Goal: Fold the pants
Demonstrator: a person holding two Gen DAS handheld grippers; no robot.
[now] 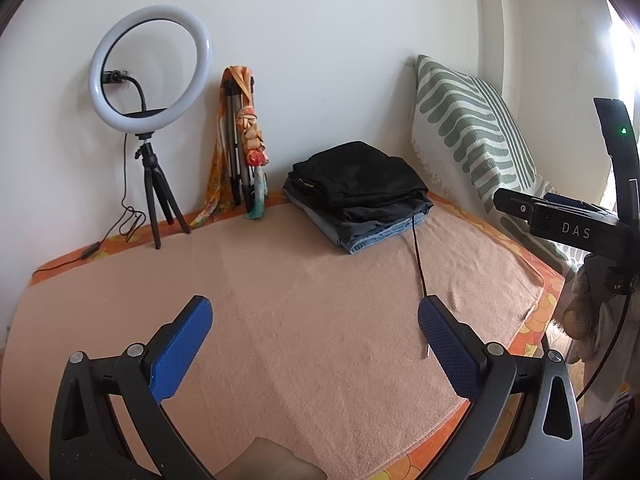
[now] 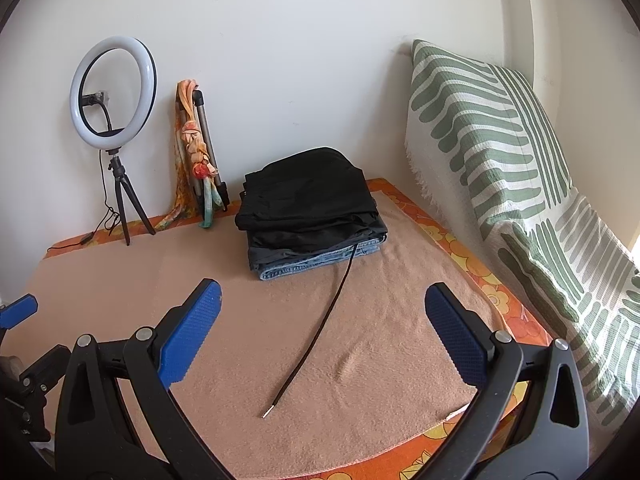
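A stack of folded pants [image 1: 360, 192] sits at the back of the peach towel [image 1: 300, 300], black pairs on top of blue jeans [image 1: 372, 240]. It also shows in the right wrist view [image 2: 308, 208]. A black drawstring [image 2: 316, 332] trails from the stack toward me, its metal tip on the towel. My left gripper [image 1: 316, 320] is open and empty above the towel's near half. My right gripper [image 2: 324, 308] is open and empty, well short of the stack. The right gripper's body shows at the right edge of the left wrist view [image 1: 568, 224].
A ring light on a small tripod [image 1: 150, 92] stands at the back left with its cable [image 1: 80, 256] on the surface. A folded tripod draped with an orange scarf [image 1: 240, 140] leans on the wall. A green-striped cushion [image 2: 500, 152] lines the right side.
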